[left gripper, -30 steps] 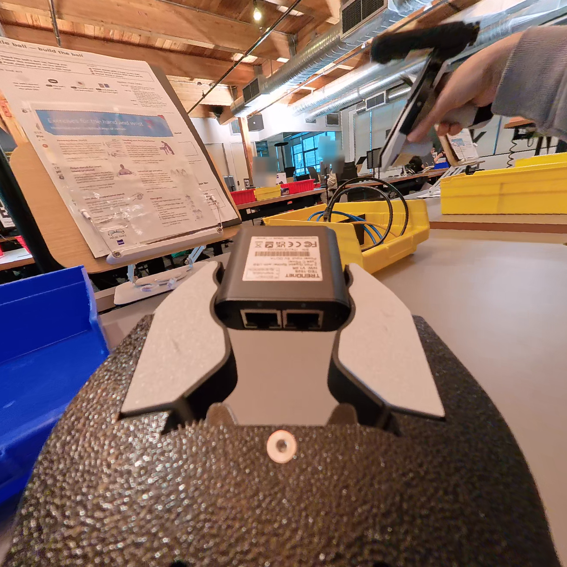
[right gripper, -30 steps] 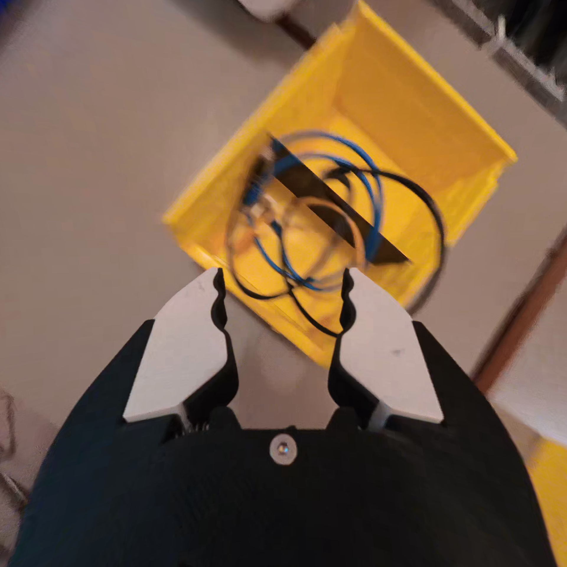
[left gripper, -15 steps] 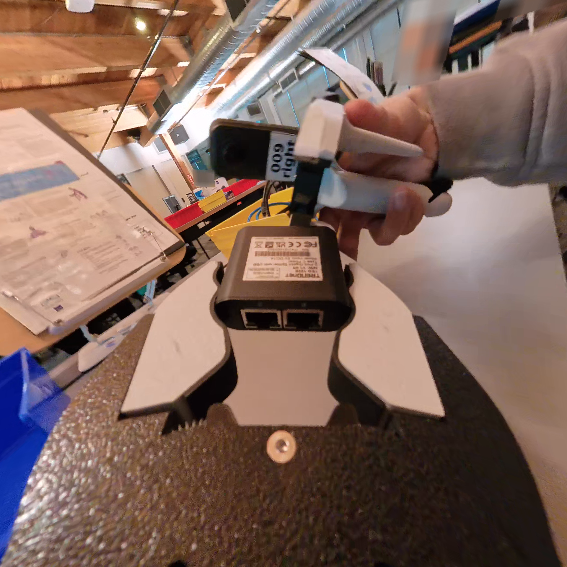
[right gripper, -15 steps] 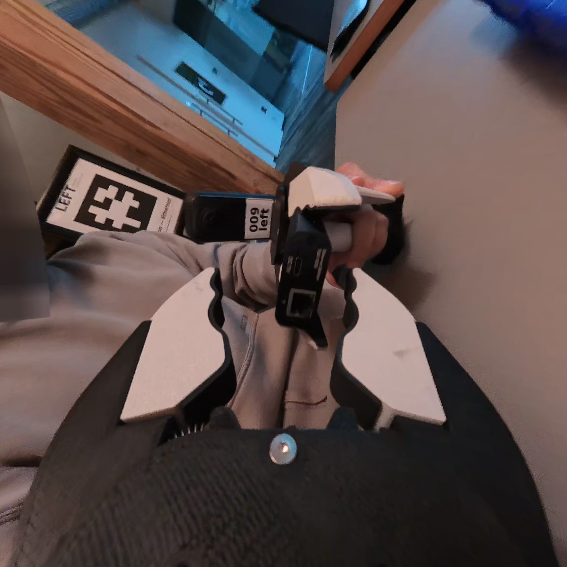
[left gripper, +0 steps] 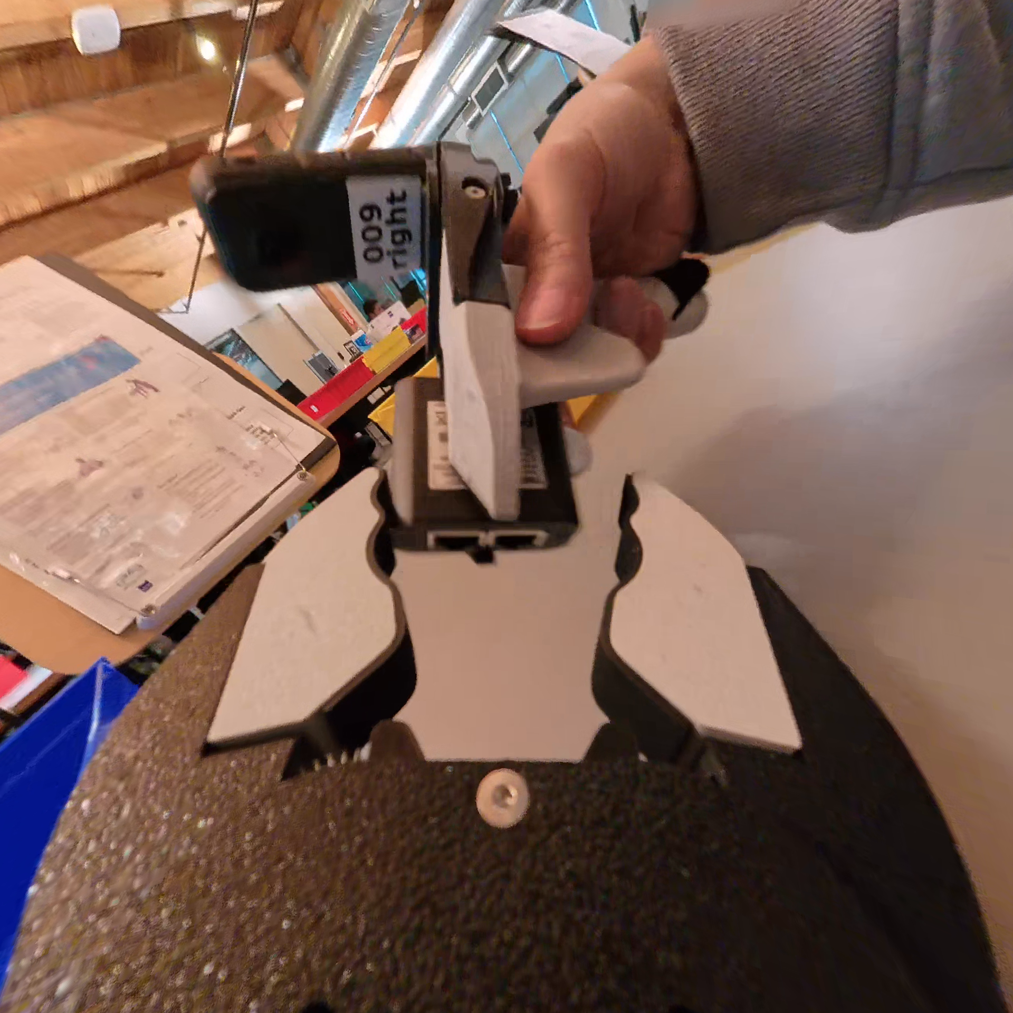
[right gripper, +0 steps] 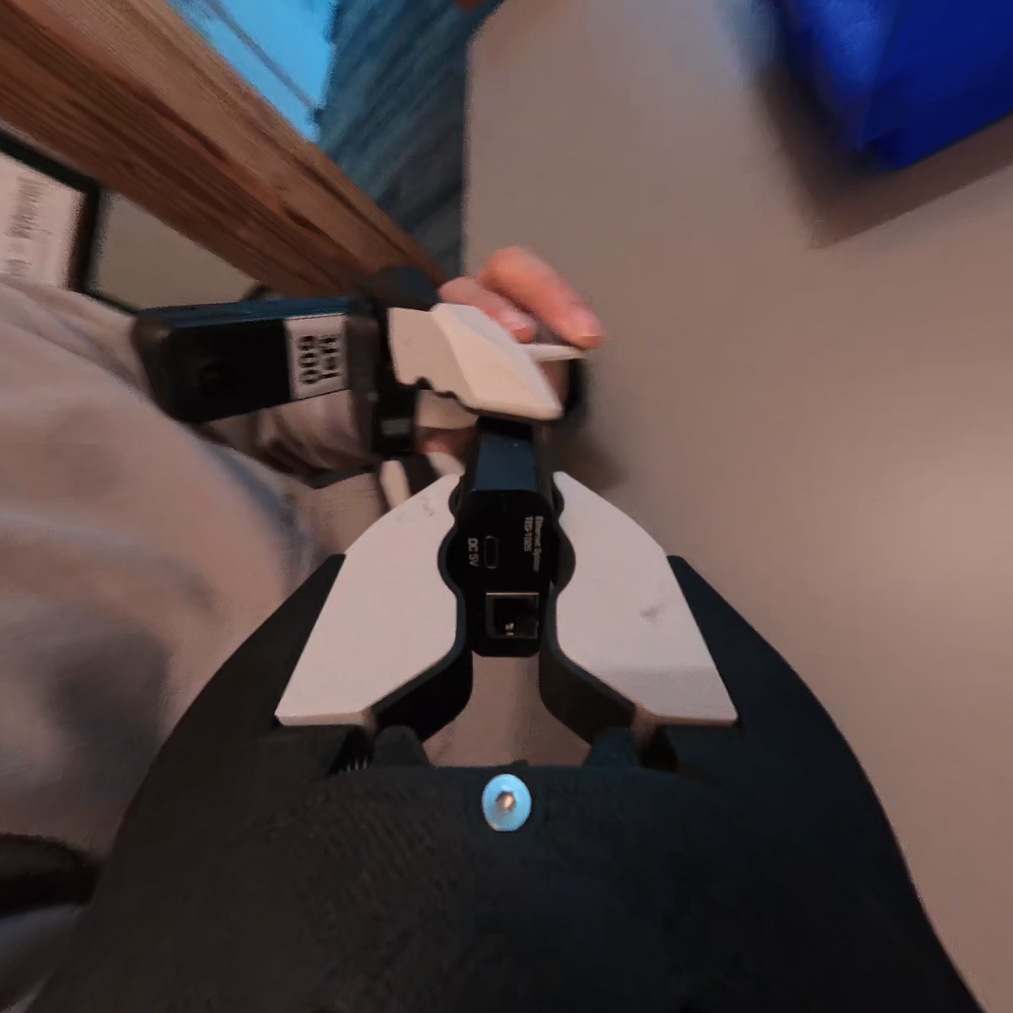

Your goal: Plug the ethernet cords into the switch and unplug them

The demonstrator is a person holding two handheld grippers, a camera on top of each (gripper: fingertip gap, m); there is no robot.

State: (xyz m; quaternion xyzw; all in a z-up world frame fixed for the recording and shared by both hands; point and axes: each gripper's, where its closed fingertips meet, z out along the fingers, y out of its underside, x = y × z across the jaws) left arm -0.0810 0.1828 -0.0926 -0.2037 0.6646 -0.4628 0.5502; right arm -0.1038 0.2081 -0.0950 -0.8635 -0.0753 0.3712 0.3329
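The small black switch (left gripper: pixel 542 510) is clamped top and bottom by my right gripper (left gripper: pixel 452 515), which reaches in from above. Its two-port face points at the left wrist camera. My left gripper (left gripper: pixel 502 479) is open around the switch, with a gap showing on the right side. In the right wrist view my right gripper (right gripper: pixel 504 479) is shut on the switch (right gripper: pixel 504 548), whose single-port end faces the camera. The left gripper's fingers (right gripper: pixel 477 373) sit at its far end. No ethernet cords are in view.
A stand with a laminated sheet (left gripper: pixel 137 438) is at the left. A blue bin (left gripper: pixel 49 767) is at the lower left and also shows in the right wrist view (right gripper: pixel 904 71). The grey table (left gripper: pixel 849 466) lies to the right. A person's hand (left gripper: pixel 592 219) holds the right gripper.
The right gripper swung from over the yellow bin to the switch and shut on it. The left gripper, which was shut on the switch, has opened slightly, and the switch sits farther out.
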